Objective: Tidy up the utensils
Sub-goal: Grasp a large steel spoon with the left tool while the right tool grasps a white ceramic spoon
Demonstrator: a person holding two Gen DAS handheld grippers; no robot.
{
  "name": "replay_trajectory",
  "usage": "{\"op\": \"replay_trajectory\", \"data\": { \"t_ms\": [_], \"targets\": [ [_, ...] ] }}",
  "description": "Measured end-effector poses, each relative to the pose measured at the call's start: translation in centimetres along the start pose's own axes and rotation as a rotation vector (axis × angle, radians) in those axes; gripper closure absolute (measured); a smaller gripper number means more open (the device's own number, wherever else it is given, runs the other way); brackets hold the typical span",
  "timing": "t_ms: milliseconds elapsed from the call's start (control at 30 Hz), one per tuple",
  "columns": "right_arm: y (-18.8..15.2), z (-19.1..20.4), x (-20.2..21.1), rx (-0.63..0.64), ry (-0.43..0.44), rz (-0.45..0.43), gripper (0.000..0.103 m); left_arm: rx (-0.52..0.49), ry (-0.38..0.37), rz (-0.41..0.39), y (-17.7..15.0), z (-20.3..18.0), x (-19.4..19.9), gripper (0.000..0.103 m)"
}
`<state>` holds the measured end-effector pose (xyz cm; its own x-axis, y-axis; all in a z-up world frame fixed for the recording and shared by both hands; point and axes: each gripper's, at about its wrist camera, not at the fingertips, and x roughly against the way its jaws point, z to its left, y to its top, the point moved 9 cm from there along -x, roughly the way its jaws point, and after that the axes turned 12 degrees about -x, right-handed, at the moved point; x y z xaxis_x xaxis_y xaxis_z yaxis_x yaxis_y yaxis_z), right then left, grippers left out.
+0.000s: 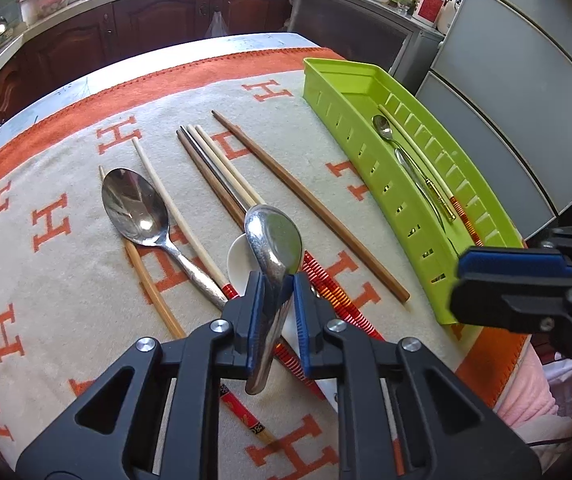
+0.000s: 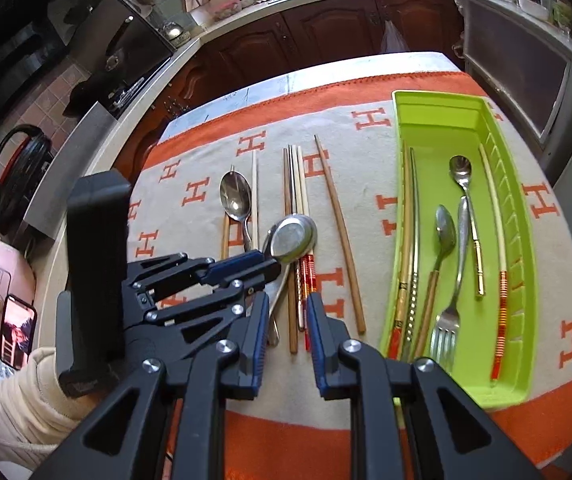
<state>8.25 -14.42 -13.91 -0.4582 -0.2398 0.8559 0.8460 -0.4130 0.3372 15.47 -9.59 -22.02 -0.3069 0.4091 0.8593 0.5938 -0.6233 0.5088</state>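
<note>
Lowest in the left wrist view, the left tongs [image 1: 277,312] are clamped on the handle of a metal spoon [image 1: 274,240], whose bowl rises toward the middle of the frame, lifted off the cloth. In the right wrist view the same spoon [image 2: 291,238] sits left of centre, held by the left tongs [image 2: 264,266] coming in from the left edge. The right tongs [image 2: 286,334], at the bottom centre of that view, stand apart with nothing between the pads, above the cloth.

An orange and cream cloth [image 1: 66,280] covers the tabletop. On it, left of centre, lies a second large spoon [image 1: 136,208] among several loose chopsticks [image 1: 309,208]. A small white dish [image 1: 240,260] shows just behind the held spoon.

The green tray [image 2: 521,280] fills the right of the right wrist view. Inside it lie a fork [image 2: 451,304], small spoons [image 2: 461,172] and more chopsticks [image 2: 405,232].
</note>
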Motion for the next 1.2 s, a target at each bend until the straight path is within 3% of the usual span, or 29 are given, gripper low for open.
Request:
{"op": "replay_trajectory", "data": {
  "t_ms": [400, 433, 767, 1000, 1200],
  "targets": [
    [-1.1, 0.6, 4.0, -0.006, 0.035, -0.057, 0.084, 0.080, 0.061, -0.022, -1.1, 2.0, 2.6, 0.098],
    [-1.2, 0.6, 3.8, -0.011, 0.037, -0.053, 0.084, 0.095, 0.063, -0.029, -1.4, 2.3, 3.0, 0.103],
    [-1.2, 0.7, 0.4, -0.095, 0.126, -0.002, 0.084, 0.275, 0.070, -0.086, -3.1, 5.6, 4.7, 0.103],
    [-0.1, 1.3, -3.1, -0.141, 0.144, 0.057, 0.084, 0.363, 0.023, -0.135, -3.8, 6.2, 6.3, 0.103],
    [0.9, 1.6, -6.3, -0.135, 0.120, 0.102, 0.078, 0.437, 0.006, -0.172, -4.7, 7.1, 8.1, 0.103]
  ]
}}
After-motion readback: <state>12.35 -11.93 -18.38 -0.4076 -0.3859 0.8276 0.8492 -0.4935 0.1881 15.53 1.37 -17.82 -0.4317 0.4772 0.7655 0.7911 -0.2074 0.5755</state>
